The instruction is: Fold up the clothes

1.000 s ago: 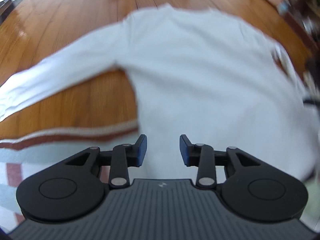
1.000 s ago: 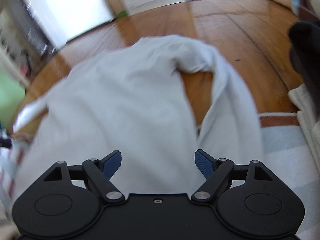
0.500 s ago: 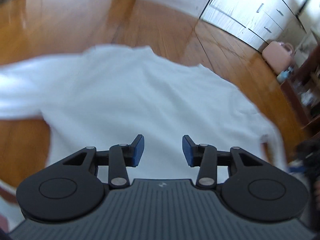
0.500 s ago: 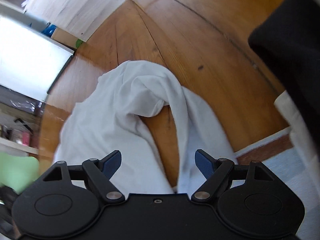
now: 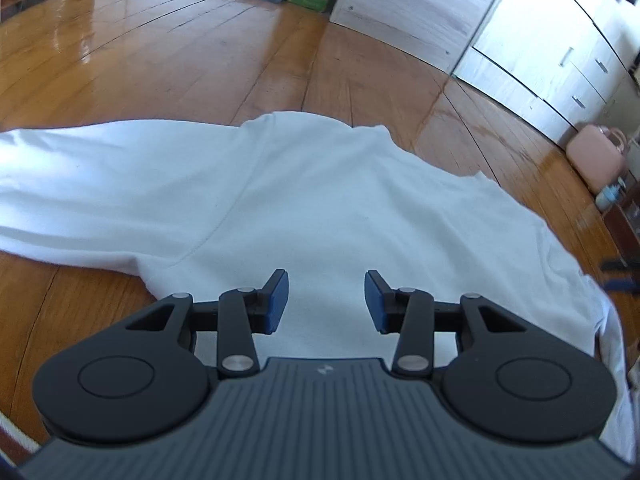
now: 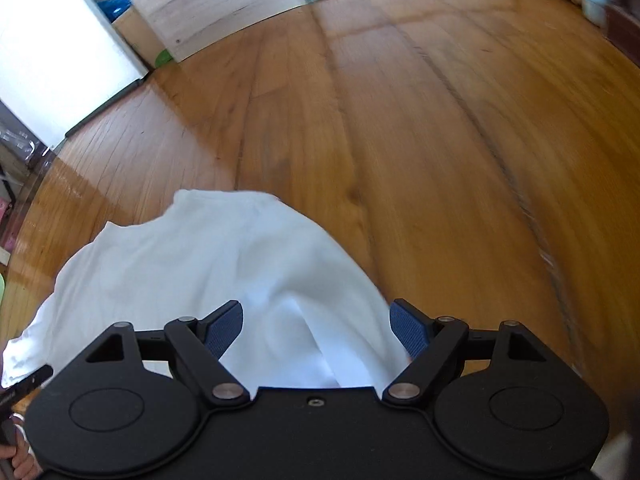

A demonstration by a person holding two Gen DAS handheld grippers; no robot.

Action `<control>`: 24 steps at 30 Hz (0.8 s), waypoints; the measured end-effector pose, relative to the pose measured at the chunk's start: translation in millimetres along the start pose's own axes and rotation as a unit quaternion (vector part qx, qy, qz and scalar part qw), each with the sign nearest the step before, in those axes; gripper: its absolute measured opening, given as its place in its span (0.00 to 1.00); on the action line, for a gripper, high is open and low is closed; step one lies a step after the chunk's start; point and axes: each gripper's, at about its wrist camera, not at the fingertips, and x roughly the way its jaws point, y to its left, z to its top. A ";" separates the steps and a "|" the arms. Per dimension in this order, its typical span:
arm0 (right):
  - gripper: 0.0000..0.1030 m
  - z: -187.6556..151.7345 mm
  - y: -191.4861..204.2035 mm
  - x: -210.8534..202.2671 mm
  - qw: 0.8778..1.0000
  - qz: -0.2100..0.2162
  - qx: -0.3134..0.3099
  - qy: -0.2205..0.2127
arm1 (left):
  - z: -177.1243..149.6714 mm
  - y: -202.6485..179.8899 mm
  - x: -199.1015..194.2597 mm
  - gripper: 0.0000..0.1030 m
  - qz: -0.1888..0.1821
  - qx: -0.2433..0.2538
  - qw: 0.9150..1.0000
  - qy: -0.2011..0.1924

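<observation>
Glossy wooden floorboards run across both views, honey-coloured, with dark seams between planks and bright window glare on the far side. Pale cabinets with small handles line the far wall in the left wrist view, and a pink case stands at their foot on the right.

Task item: a white long-sleeved top lies spread on the floor, soft knit fabric, mostly flat, with one sleeve stretched out to the left of the picture. A shoulder seam runs diagonally across the cloth. In the right wrist view the same white top is rumpled, a raised fold running down toward the camera.

Left gripper: tilted downward over the body of the garment, jaws apart, nothing between the blue ribbed pads; cloth shows beyond the gap. Black linkage arms with silver pivots, ridged grey housing.

Right gripper: pointing steeply down over the edge of the garment, jaws spread wide, pads clear of the fabric. The fold of cloth shows in the gap, not gripped.

At the lower left edge of the right wrist view, a hand is partly visible holding a dark handle.
</observation>
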 end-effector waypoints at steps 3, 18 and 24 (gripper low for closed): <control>0.82 9.7 15.4 31.8 0.999 -0.028 -0.037 0.000 | -1.4 5.9 6.4 0.40 -0.006 -0.015 1.000 0.011; 0.04 25.5 39.5 48.3 0.946 -0.212 -0.224 -0.095 | -7.1 -11.8 17.1 0.40 0.034 0.055 0.998 0.004; 0.04 14.1 37.6 68.4 0.936 -0.230 -0.254 -0.076 | -2.1 -11.3 18.5 0.40 0.054 0.061 0.997 -0.009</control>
